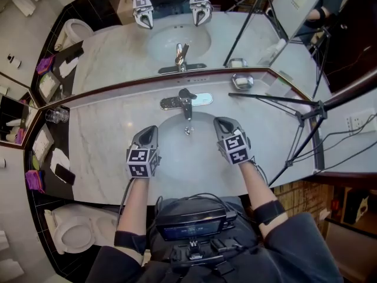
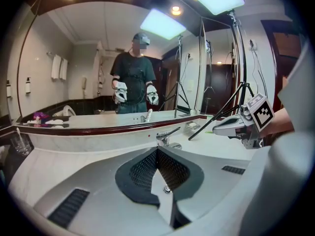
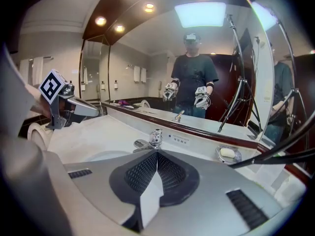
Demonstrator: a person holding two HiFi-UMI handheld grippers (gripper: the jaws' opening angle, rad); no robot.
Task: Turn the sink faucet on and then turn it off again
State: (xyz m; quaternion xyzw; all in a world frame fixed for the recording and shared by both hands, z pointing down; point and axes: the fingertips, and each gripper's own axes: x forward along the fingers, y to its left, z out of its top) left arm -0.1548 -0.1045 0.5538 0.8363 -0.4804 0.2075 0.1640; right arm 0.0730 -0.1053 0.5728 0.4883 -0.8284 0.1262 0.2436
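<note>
While the left tool and right tool hang clenched, empty, over the sink, faucet ahead between them, untouched.

Open basin between left gripper and right gripper, a clear lane straight to the faucet. On the right, a tripod leg slants low over the counter, near the soap dish. Left counter runs bare to a glass.

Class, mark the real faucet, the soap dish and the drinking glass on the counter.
faucet (image 1: 186, 105), head view, on its chrome spout.
soap dish (image 1: 234, 82), head view, on its left rim.
drinking glass (image 1: 57, 115), head view, on its clear side.
</note>
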